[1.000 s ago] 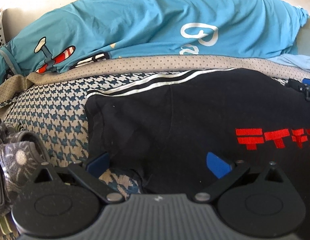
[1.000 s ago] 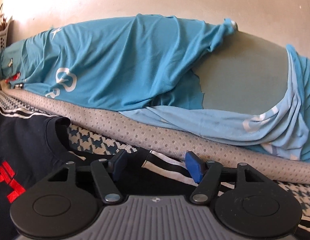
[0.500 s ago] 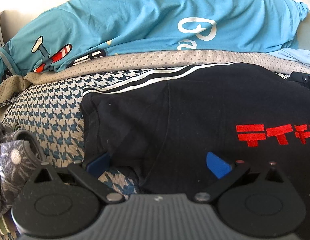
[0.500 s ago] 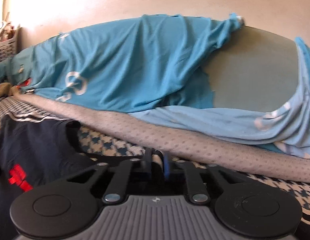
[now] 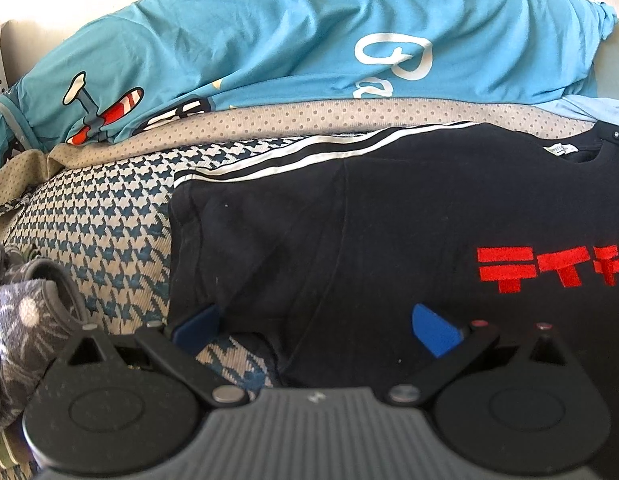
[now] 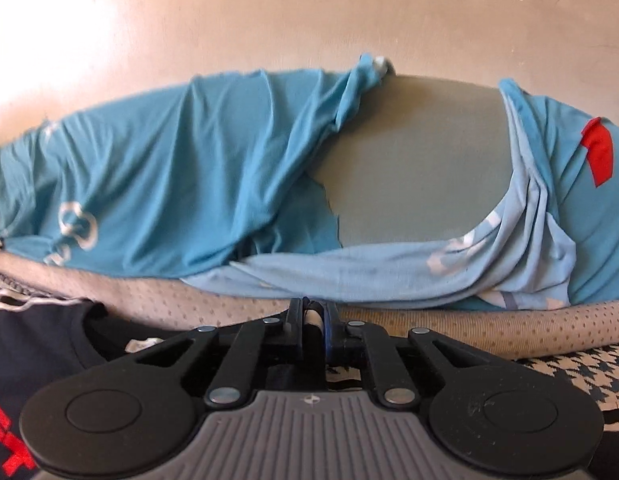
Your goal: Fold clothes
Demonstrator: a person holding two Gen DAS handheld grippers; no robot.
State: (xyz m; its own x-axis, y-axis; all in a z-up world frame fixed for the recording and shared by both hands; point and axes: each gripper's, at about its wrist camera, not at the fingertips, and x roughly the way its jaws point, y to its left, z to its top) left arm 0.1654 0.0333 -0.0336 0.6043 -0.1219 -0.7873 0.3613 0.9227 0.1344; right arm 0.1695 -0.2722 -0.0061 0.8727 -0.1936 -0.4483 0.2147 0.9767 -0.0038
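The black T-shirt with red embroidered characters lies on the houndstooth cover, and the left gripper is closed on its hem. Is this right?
Not quite. The left wrist view shows the left gripper open, pads apart over the black T-shirt with red embroidered characters. The shirt does lie on the houndstooth cover.

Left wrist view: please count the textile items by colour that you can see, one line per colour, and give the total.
Black with red print: 1, the black shirt
Turquoise: 1, the turquoise sheet
Grey patterned: 1, the grey cloth
Beige dotted: 1, the beige cover
Houndstooth: 1, the houndstooth cover
Total: 5
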